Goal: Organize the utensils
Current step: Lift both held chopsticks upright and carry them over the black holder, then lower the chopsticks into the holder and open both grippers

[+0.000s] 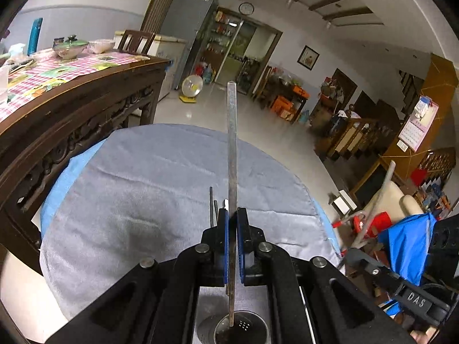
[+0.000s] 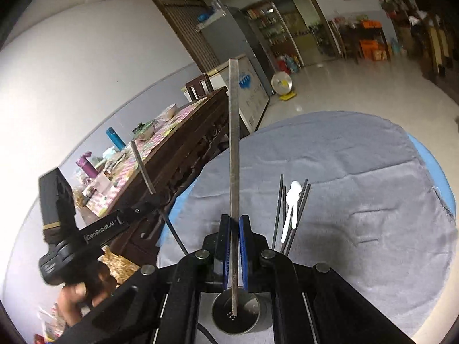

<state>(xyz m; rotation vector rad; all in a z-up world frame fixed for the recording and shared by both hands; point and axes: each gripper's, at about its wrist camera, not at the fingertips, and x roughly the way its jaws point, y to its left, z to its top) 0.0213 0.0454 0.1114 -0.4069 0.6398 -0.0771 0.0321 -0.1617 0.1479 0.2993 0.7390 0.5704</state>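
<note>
Home living-dining room, carved wooden dining table (image 1: 86,91), fridge (image 1: 189,25), staircase (image 1: 358,132)

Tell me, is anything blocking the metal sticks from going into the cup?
No, nothing visible. Each tool, left and right, holds a metal chopstick whose lower end hangs right over the open metal cup.

Bare grey cloth (image 2: 358,172) beside chopsticks (image 2: 289,215)

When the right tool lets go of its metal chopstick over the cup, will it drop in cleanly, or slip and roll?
The metal chopstick looks stiff and smooth, so it would likely slide down quickly. Its lower end hangs above the metal cup, so it probably lands inside. On the grey cloth, it might roll little.
</note>
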